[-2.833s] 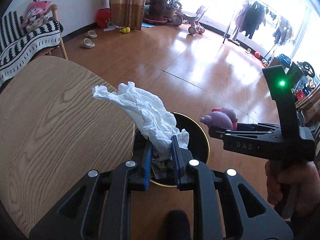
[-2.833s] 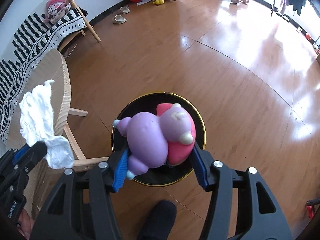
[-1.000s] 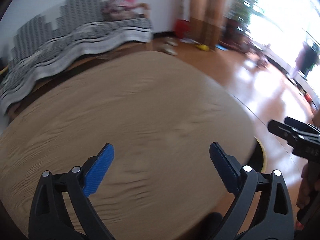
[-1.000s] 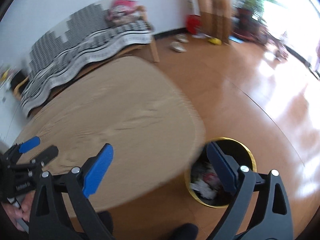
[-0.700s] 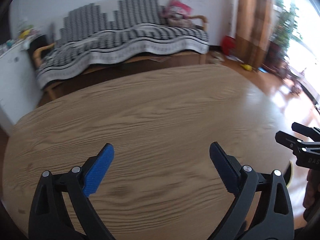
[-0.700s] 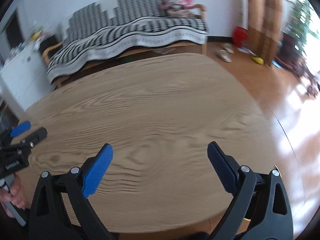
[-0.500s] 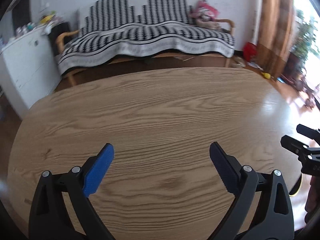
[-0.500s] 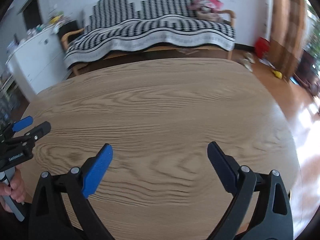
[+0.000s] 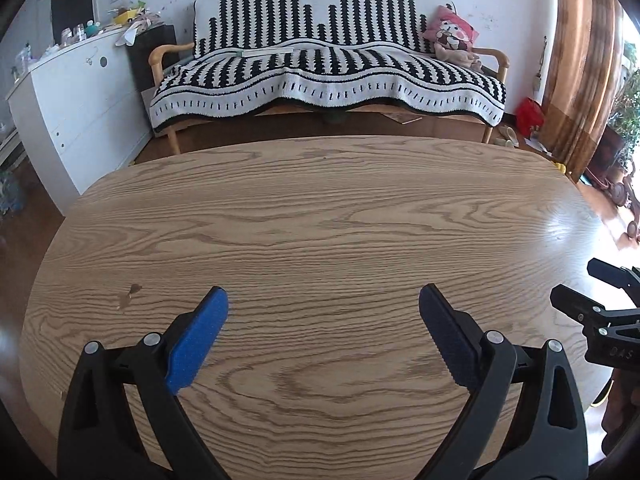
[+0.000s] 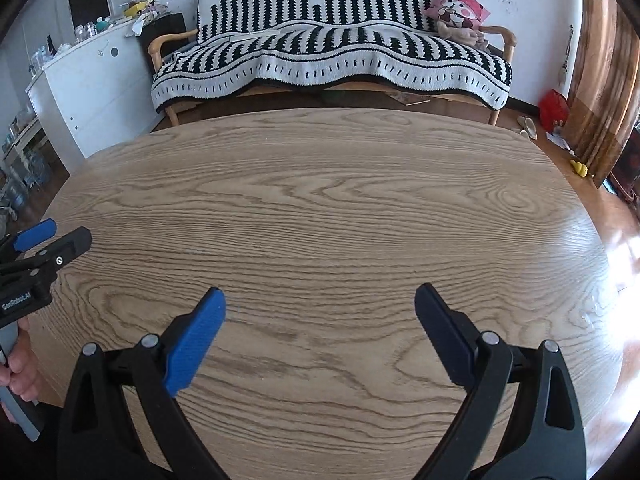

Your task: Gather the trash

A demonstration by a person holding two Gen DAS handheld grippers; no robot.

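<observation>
My left gripper [image 9: 323, 300] is open and empty above the near part of the round wooden table [image 9: 320, 220]. My right gripper [image 10: 320, 300] is open and empty too, over the same table [image 10: 320, 208]. The right gripper also shows at the right edge of the left wrist view [image 9: 592, 312], and the left gripper at the left edge of the right wrist view [image 10: 44, 244]. No trash item shows on the tabletop. A thin yellow rim of the trash bin [image 9: 602, 398] peeks out past the table's right edge.
A sofa with a black-and-white striped blanket [image 9: 328, 68] stands behind the table, with a pink plush cushion [image 9: 450, 34] on it. A white cabinet [image 9: 76, 92] is at the left. A curtain [image 9: 580, 60], a red bag [image 9: 530, 112] and slippers [image 10: 528, 126] are at the right.
Both grippers dropped the tissue and the toy into the bin and opened. They then swung left from the bin to face the table and the sofa.
</observation>
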